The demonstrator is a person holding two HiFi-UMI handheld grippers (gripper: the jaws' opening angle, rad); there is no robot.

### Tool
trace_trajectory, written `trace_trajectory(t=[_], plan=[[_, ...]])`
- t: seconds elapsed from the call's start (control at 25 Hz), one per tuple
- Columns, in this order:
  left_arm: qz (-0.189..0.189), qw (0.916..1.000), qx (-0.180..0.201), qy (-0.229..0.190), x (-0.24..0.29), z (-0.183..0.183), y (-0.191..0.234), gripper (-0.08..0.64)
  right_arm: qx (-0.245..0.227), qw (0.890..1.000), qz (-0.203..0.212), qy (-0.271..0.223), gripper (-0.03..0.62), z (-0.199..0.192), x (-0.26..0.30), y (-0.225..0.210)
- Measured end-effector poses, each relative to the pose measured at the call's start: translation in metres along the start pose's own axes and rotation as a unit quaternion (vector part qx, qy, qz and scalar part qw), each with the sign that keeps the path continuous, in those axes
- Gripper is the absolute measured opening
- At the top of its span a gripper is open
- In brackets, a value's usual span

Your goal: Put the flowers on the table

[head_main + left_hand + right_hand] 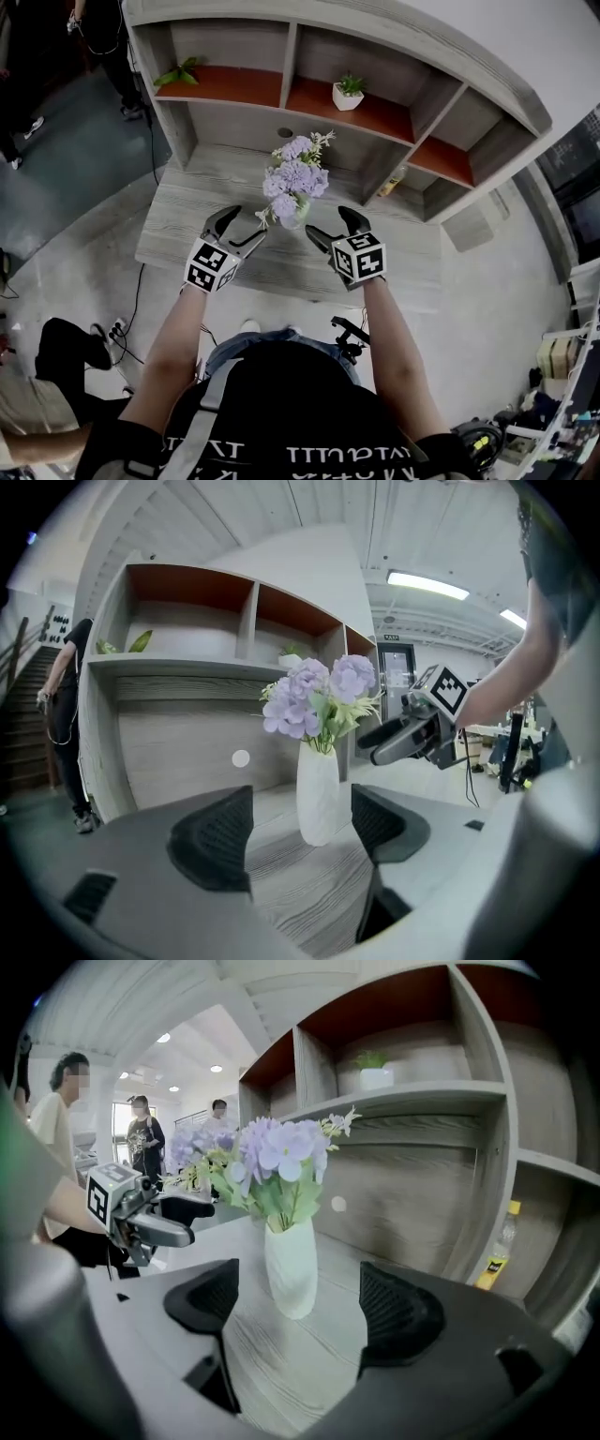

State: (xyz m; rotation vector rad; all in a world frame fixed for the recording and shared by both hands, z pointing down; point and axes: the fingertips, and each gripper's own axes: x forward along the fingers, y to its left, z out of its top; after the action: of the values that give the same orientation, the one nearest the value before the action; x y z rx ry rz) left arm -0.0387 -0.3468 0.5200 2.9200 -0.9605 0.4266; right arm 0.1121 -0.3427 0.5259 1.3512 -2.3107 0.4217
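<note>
Black-shirted torso point(281, 412) nearest; forearms reach far toward table point(187, 239). Left claw point(239, 230) and right claw point(333, 228) both spread, pinching nothing, flanking white vase point(293, 214) left and right, apart from it. Vase upright on table, purple flowers point(295, 173) in it, shelf unit point(375, 112) beyond. Likely light, top-heavy, smooth, breakable; stems soft. Take hold at vase body, mid-height, never blooms.

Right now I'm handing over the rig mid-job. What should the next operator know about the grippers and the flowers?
Left gripper: open, empty, just short of the white vase, not touching it.
Right gripper: open, empty, on the vase's other side, also clear of it.
Flowers: in the vase, which stands upright on the table in front of the shelf unit.
Done: the placement looks complete.
Left: probably only backing both grippers away without tipping the vase.
</note>
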Motion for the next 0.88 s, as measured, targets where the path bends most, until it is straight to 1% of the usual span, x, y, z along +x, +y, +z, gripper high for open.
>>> trace_trajectory(t=[0.2, 0.4, 0.52, 0.64, 0.76, 0.88], plan=[[0.002, 0.9998, 0.016, 0.007, -0.010, 0.004, 0.010, 0.314, 0.007, 1.000, -0.016, -0.023, 0.411, 0.018, -0.017, -0.004], [0.020, 0.9996, 0.017, -0.011, -0.016, 0.021, 0.026, 0.314, 0.009, 0.998, -0.031, -0.055, 0.411, 0.041, -0.034, -0.008], [0.045, 0.9983, 0.010, -0.036, -0.022, 0.038, 0.043, 0.314, 0.015, 0.997, -0.024, -0.072, 0.411, 0.056, -0.041, -0.007], [0.075, 0.9947, -0.005, -0.070, -0.031, 0.060, 0.063, 0.314, 0.004, 0.996, -0.022, -0.088, 0.411, 0.074, -0.048, -0.007], [0.092, 0.9914, 0.001, -0.093, -0.039, 0.081, 0.076, 0.314, -0.011, 0.994, -0.029, -0.107, 0.411, 0.096, -0.057, -0.008], [0.101, 0.9875, 0.011, -0.121, -0.045, 0.107, 0.084, 0.314, -0.025, 0.991, -0.038, -0.127, 0.411, 0.117, -0.067, -0.009]])
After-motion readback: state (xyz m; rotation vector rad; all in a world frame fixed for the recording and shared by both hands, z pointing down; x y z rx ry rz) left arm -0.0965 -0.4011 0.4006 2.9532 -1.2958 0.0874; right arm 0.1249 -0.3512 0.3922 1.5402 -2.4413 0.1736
